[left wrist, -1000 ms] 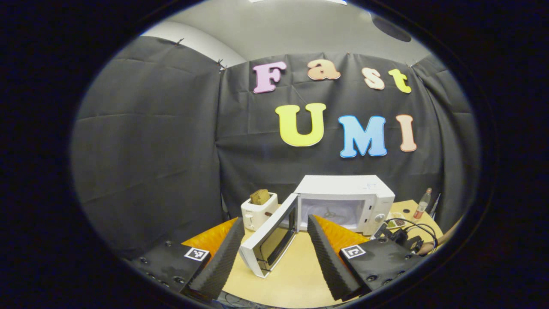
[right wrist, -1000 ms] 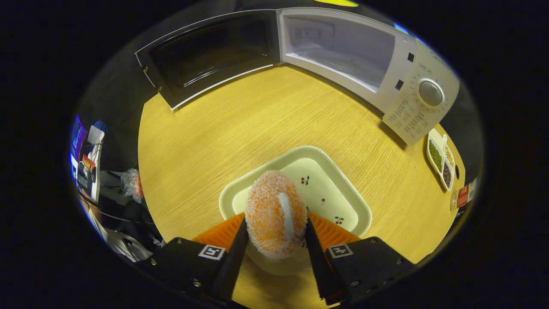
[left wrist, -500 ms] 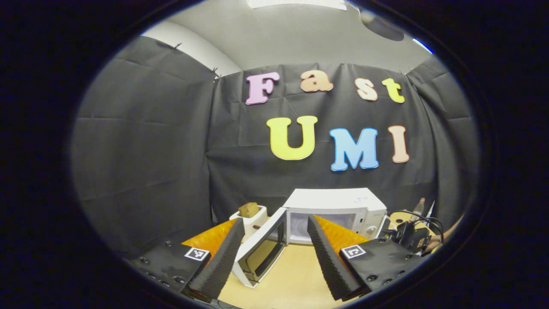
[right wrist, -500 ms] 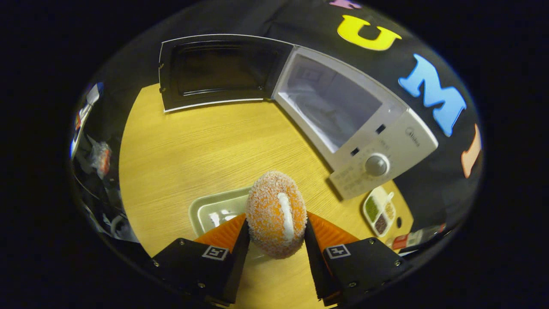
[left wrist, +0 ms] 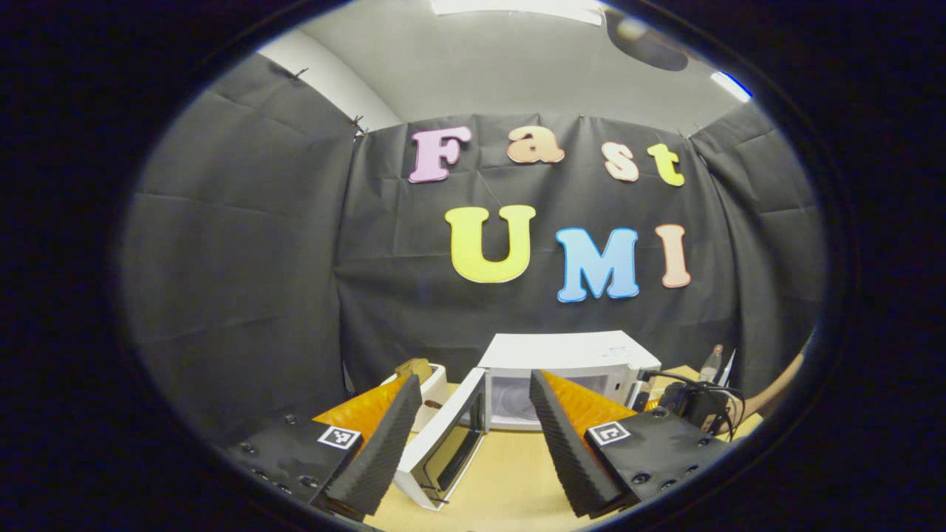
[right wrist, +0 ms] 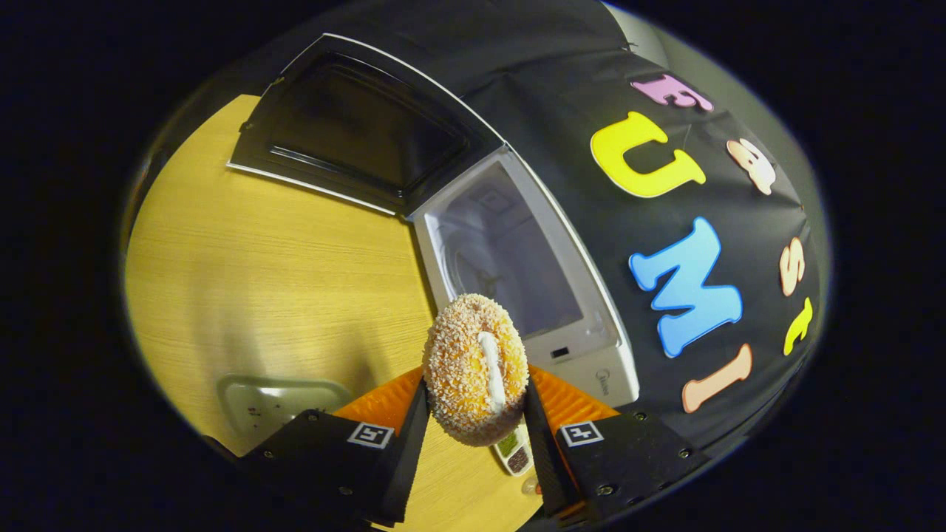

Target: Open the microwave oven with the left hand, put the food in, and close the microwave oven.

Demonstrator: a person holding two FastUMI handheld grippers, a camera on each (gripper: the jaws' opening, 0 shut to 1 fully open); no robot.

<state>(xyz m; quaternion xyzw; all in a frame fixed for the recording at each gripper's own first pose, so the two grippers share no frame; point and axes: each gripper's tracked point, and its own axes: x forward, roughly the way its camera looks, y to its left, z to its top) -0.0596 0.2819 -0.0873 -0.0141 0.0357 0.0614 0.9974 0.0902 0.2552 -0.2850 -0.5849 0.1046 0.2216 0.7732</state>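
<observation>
In the right gripper view, the right gripper (right wrist: 473, 403) pinches the food (right wrist: 475, 368) — a round, crumb-coated orange piece with a white stripe — between both fingers, held up off the surface (right wrist: 244, 273) in front of the microwave oven (right wrist: 517, 281). The oven's door (right wrist: 355, 133) stands swung wide open, and its pale cavity faces the food. A pale tray (right wrist: 270, 399) lies on the surface near its front edge, and a small dish of beans (right wrist: 515, 452) shows just below the food.

In the left gripper view, the left gripper (left wrist: 473, 425) is spread wide, holding nothing — it is raised and well back from the oven (left wrist: 565, 369). A white toaster (left wrist: 429, 388) stands beside the open door (left wrist: 443, 451), toward the surface's back-left edge.
</observation>
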